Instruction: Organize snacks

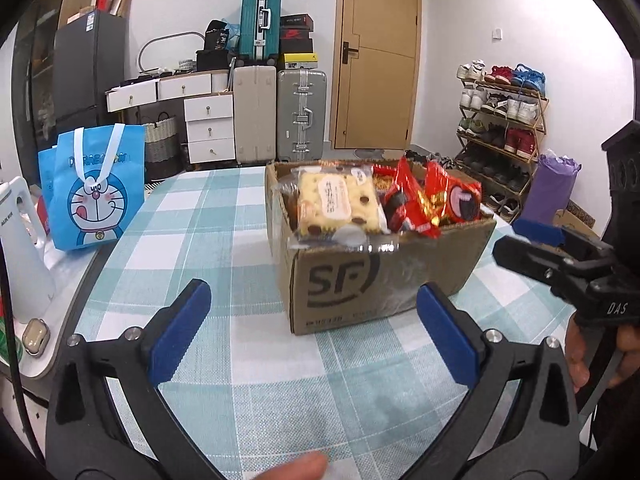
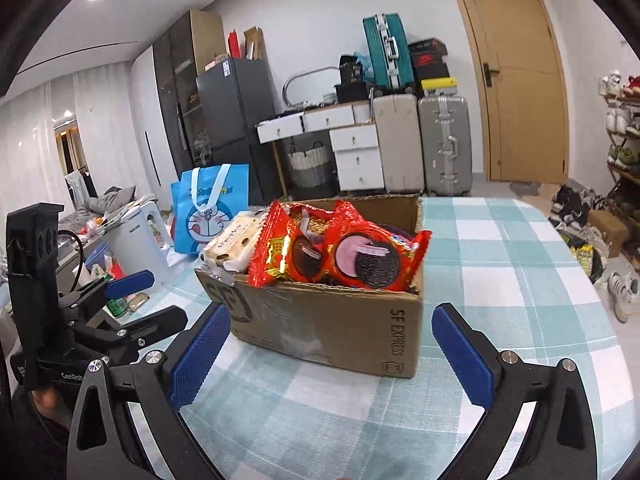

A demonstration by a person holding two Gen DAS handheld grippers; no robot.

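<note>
A brown cardboard box (image 1: 360, 280) marked SF stands on the checked tablecloth, full of snacks; it also shows in the right wrist view (image 2: 340, 320). A clear-wrapped pale cake (image 1: 338, 204) lies on its left side, red cookie packets (image 1: 432, 200) on its right. In the right wrist view the red packets (image 2: 348, 256) stand in front and the cake (image 2: 234, 240) behind. My left gripper (image 1: 314, 332) is open and empty, short of the box. My right gripper (image 2: 326, 356) is open and empty, its fingers either side of the box's near corner.
A blue Doraemon bag (image 1: 94, 192) stands at the table's left edge beside a white appliance (image 1: 20, 248). Suitcases (image 1: 280, 116), white drawers (image 1: 208, 120), a door and a shoe rack (image 1: 500, 132) stand behind. The right gripper's body (image 1: 568, 264) shows at right.
</note>
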